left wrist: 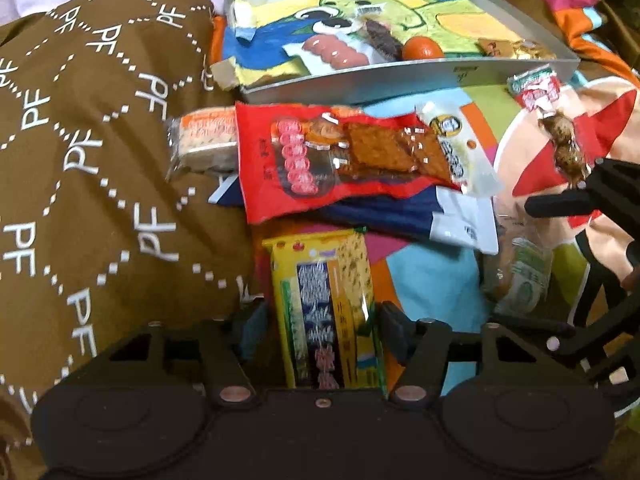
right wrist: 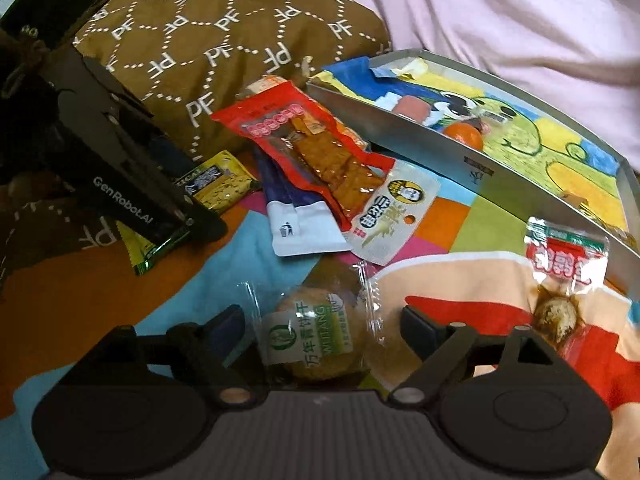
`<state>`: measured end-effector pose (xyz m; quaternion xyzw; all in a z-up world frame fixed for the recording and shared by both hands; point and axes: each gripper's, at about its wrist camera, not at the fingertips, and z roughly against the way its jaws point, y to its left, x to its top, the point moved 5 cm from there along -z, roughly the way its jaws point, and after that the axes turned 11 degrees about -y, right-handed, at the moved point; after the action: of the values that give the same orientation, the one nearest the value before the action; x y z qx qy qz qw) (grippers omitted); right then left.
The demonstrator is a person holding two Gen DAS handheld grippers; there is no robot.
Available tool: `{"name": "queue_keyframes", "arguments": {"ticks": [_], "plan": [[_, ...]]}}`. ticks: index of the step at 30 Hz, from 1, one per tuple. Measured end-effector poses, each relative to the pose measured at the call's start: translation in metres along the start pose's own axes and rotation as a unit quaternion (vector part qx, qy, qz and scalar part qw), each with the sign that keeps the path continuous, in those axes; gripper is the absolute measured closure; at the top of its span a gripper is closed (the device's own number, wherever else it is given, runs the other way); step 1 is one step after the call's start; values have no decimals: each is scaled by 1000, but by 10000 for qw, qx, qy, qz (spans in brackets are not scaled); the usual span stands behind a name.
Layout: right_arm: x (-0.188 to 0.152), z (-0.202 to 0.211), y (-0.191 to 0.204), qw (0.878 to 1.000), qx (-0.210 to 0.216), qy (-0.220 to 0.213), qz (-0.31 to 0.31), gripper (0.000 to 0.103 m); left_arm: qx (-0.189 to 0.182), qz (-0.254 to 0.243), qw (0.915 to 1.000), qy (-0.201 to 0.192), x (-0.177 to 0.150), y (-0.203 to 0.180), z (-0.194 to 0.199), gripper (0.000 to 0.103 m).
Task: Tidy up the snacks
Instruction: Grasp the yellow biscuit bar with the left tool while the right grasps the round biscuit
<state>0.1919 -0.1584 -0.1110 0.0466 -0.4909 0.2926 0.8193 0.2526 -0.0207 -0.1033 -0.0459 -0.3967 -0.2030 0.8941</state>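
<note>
A yellow snack packet [left wrist: 324, 300] lies lengthwise between my left gripper's [left wrist: 324, 328] fingers, whose pads press its two long edges. The right wrist view shows this gripper [right wrist: 160, 208] from the side, with the yellow packet [right wrist: 224, 180] sticking out of it. My right gripper [right wrist: 324, 326] stands open around a round biscuit in a clear wrapper [right wrist: 316, 340], and its pads are clear of it. A silver tray [left wrist: 360, 82] with a cartoon lining sits beyond the loose snacks. In it lie an orange [left wrist: 422, 49] and a pink sausage pack [left wrist: 332, 50].
Loose on the colourful blanket are a red tofu packet [left wrist: 340, 160], a white-yellow packet [left wrist: 456, 148], a blue-white packet [left wrist: 400, 212], a wrapped cracker [left wrist: 204, 140] and a red-green egg packet [right wrist: 560, 280]. A brown patterned cushion [left wrist: 100, 160] fills the left. Pink bedding lies behind.
</note>
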Motion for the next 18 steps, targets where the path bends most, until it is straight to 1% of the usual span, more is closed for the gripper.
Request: {"name": "queue_keyframes", "arguments": {"ticks": [3,6,8,12,15,18], "plan": [[-3,-5,0,10000,44,79,-20,15,85,-42,9999,131,-4,-1,-1,40],[-5,-5,-1,10000,31,59,-35,21,114,39,9998,131,-4,0,-1,43],[-6,-4,0,10000,33,39,-41,29,100,109,9998,141,-4,0,0,51],[-6,-3,2,10000,11,45,-1,34,92,194,9996,165,-6,-3,4,52],[-6,-2,7,9999,-20,75,120,41,25,336,9993,185,-8,-6,6,52],[-6,-2,15,9994,-127,156,298,45,-159,502,9983,232,-9,-12,9,53]]}}
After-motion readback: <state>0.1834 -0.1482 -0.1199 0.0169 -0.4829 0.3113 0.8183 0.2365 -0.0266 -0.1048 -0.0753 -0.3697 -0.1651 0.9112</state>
